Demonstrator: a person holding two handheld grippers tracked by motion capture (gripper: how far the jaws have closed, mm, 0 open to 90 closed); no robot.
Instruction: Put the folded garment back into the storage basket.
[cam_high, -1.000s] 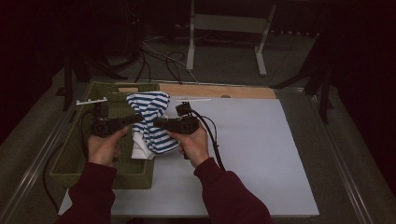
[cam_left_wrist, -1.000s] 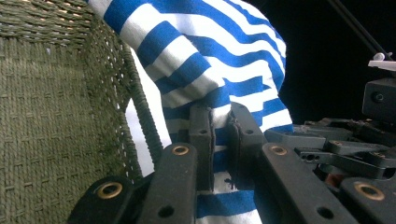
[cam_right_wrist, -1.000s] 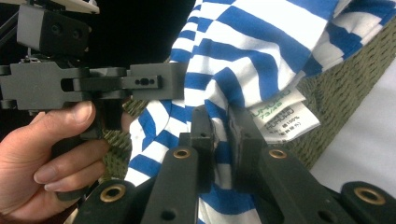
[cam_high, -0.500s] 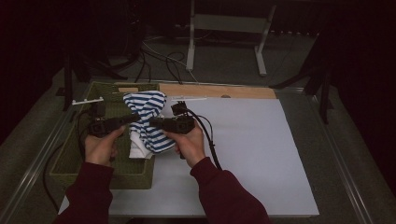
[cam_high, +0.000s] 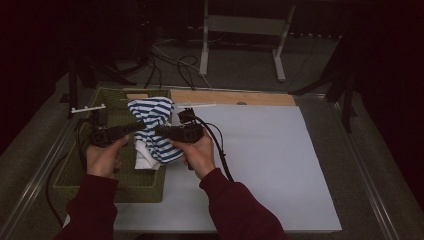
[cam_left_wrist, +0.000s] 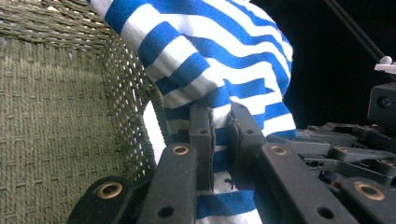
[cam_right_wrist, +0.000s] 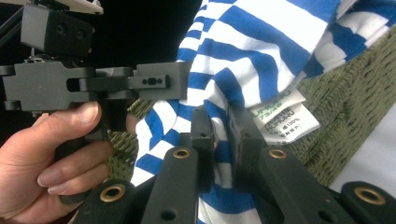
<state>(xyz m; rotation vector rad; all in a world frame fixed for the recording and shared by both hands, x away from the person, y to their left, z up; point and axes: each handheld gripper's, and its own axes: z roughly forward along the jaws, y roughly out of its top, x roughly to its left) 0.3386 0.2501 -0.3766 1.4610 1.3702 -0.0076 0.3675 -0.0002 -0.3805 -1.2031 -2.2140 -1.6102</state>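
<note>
Up close, the left gripper (cam_left_wrist: 219, 140) has its jaws pinched tight on a fold of the blue-and-white striped shirt (cam_left_wrist: 210, 60), with the green woven basket (cam_left_wrist: 51, 121) right behind the cloth. The right gripper (cam_right_wrist: 219, 140) view has the same kind of pinch on the shirt, plus stuff the other view misses: the white care labels (cam_right_wrist: 285, 114) and the person's left hand (cam_right_wrist: 51, 158) around the other gripper. From the high view, the shirt hangs lifted between both grippers over the basket's right edge, at the left end of the white tabletop (cam_high: 280, 160).

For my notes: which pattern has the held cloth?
Blue and white stripes on the cloth, clearest in the left gripper view.
</note>
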